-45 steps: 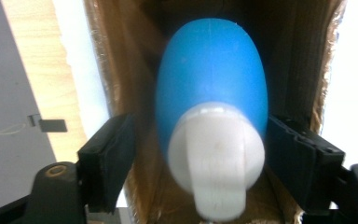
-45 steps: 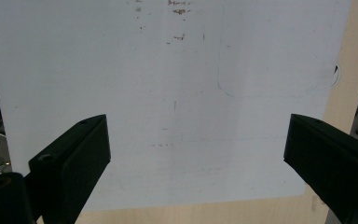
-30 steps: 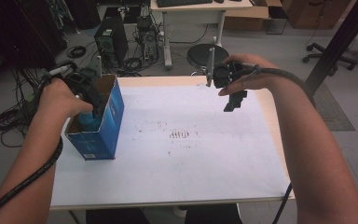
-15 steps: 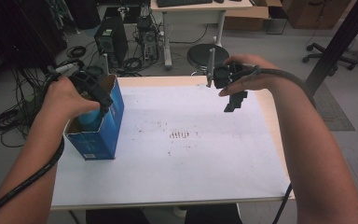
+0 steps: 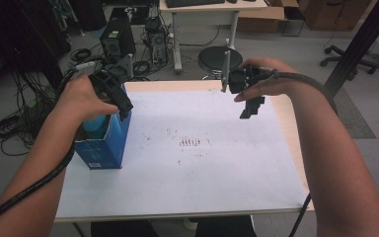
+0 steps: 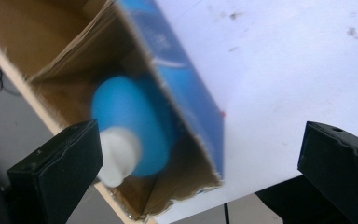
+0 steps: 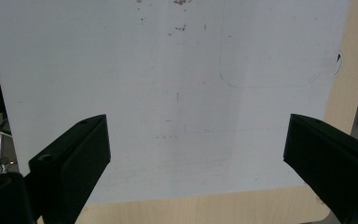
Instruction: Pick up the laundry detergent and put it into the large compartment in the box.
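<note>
The left tool (image 5: 121,106) hangs just above the open top of the blue carton (image 5: 103,145) at the near left of the table (image 5: 286,128), its jaws spread wide after opening just now, with nothing between them. In the left gripper view the blue bottle (image 6: 133,123) with its white cap (image 6: 119,156) lies down inside the carton, free of the jaws, so the placing looks done. The carton stands upright on the white sheet (image 5: 202,163), and its flaps are open. The right tool (image 5: 251,106) hovers over the far right of the sheet, jaws apart and empty. What seems left is drawing the left tool clear, and perhaps closing the flaps.
</note>
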A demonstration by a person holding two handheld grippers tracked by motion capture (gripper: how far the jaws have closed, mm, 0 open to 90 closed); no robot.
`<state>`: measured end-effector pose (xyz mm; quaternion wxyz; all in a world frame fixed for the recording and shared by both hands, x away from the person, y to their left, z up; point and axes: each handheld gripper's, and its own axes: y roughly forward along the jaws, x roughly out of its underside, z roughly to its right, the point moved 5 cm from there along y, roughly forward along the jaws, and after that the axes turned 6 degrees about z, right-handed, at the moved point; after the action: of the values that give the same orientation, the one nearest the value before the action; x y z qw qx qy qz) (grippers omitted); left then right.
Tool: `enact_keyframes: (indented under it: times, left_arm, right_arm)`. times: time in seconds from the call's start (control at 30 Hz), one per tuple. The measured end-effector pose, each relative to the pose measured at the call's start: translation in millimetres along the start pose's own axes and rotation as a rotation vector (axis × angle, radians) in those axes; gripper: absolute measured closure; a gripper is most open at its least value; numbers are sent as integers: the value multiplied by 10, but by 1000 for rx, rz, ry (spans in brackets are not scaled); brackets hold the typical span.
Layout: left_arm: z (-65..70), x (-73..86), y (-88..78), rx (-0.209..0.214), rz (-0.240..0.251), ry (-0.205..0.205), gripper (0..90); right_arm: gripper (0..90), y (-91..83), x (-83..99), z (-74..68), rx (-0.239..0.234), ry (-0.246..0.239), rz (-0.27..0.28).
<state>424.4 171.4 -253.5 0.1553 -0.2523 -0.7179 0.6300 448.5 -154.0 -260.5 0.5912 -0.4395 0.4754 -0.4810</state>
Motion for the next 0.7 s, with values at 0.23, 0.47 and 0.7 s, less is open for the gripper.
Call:
enact_keyframes:
  times: [0.23,0.47,0.7]
  left_arm:
    - [266,-137,-103,59,40,132,2]
    - [495,-241,-185,101,48,283,2]
    - [674,-320,-244,141,96,430,2]
  right_arm:
    - [73,-12,30,0,-1,9,-8]
    - [72,-39,39,-2,0,11,-13]
    - [73,-23,52,-11,-5,14,-19]
